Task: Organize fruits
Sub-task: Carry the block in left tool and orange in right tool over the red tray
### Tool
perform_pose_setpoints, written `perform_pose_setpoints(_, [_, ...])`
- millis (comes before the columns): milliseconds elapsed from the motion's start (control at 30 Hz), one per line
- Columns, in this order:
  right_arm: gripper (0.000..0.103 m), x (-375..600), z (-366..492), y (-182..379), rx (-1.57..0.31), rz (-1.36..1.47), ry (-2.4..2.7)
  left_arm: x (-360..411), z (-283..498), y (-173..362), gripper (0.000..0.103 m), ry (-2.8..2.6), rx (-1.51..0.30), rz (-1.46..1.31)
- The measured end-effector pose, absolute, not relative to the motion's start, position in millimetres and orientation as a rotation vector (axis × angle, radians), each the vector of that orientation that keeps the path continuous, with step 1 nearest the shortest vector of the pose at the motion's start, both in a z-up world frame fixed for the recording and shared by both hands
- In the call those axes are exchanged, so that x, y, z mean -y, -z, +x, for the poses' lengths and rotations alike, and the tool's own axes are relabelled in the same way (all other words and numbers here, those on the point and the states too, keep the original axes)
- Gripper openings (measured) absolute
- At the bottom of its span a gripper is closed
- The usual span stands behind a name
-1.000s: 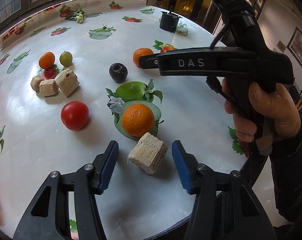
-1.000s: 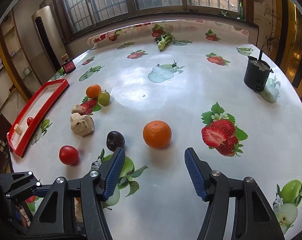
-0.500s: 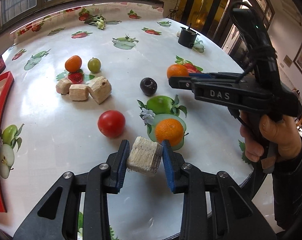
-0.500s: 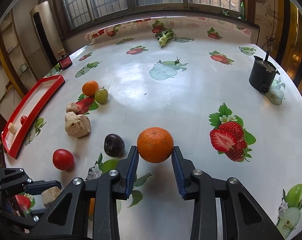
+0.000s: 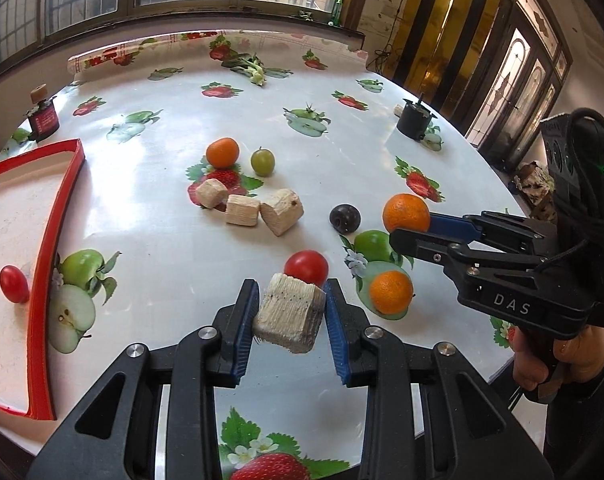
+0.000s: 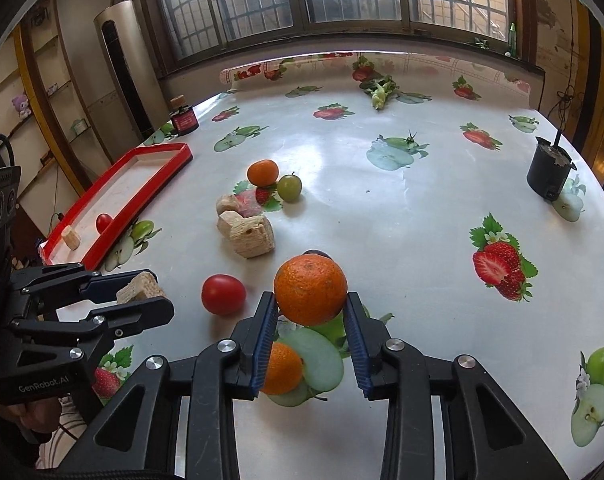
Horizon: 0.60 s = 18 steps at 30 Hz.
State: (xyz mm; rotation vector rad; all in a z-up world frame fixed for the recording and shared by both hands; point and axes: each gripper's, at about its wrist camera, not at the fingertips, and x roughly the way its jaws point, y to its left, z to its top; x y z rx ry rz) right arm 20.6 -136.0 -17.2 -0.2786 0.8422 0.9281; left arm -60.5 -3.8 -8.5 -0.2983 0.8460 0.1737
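Note:
My left gripper [image 5: 290,320] is shut on a pale fibrous block [image 5: 289,313] and holds it above the table; it also shows in the right wrist view [image 6: 138,286]. My right gripper [image 6: 310,320] is shut on an orange [image 6: 310,290], lifted off the table; the orange also shows in the left wrist view [image 5: 406,213]. On the table lie a red tomato [image 5: 306,266], a second orange [image 5: 391,292], a dark plum [image 5: 344,219], a small orange [image 5: 222,153], a green fruit [image 5: 262,162] and three pale blocks [image 5: 248,206].
A red-rimmed tray [image 5: 42,240] at the left holds a small red tomato [image 5: 13,284] and, in the right wrist view, a pale block [image 6: 71,237]. A black cup [image 5: 414,122] stands far right, a small dark jar [image 5: 43,118] far left, a green vegetable [image 5: 254,68] at the back.
Both grippers closed, the left on the block and the right on the orange, then lifted them off the table. The left view has swung left toward the tray.

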Motion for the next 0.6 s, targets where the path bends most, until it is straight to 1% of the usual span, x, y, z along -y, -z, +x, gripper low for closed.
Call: perform_pose_setpoints(600, [0.035,91.1,-3.2,14.2,-0.835,-0.329,-1.011,-48.2,-94.4,0.2,0.030,-0.289,-0.804,-0.350])
